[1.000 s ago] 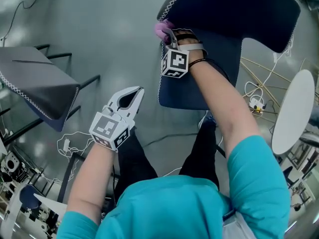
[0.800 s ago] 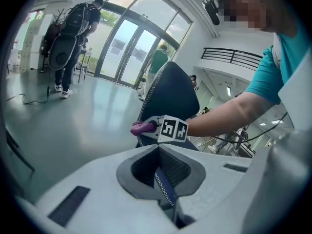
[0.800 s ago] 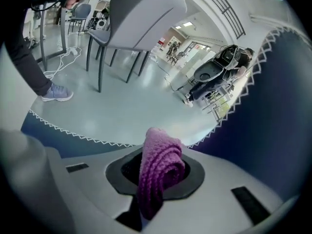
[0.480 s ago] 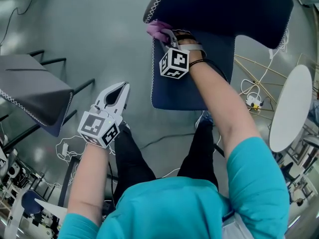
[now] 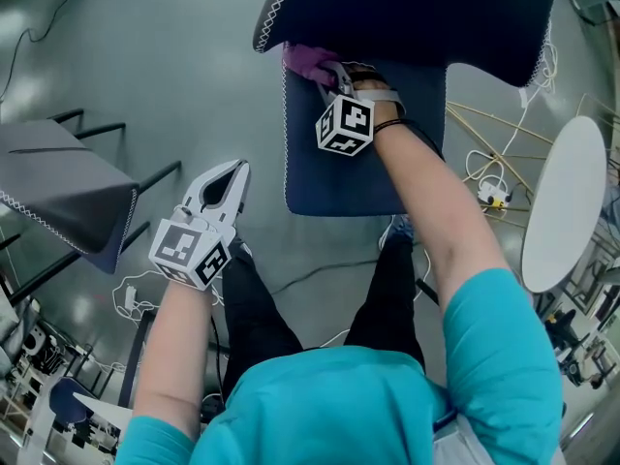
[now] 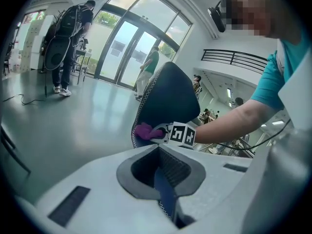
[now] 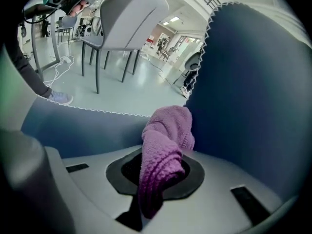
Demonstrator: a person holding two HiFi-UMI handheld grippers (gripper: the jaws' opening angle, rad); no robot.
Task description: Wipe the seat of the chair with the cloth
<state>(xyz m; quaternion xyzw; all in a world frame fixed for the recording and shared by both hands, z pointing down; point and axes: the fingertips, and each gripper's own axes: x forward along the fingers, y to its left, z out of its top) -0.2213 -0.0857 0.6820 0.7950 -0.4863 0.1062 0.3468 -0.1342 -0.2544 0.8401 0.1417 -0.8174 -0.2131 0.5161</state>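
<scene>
On the chair seat [image 5: 360, 177], right claw [image 5: 327, 73] clamps the cloth [image 5: 306, 61]; left claw [image 5: 234, 171] closed.

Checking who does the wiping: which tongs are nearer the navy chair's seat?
Right. The right tongs hold the purple cloth on the seat; the left tongs hang over the floor beside it.

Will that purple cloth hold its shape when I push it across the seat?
Probably floppy: the cloth droops in folds from the right gripper. Its looped texture likely drags on the seat, so it may bunch.
</scene>
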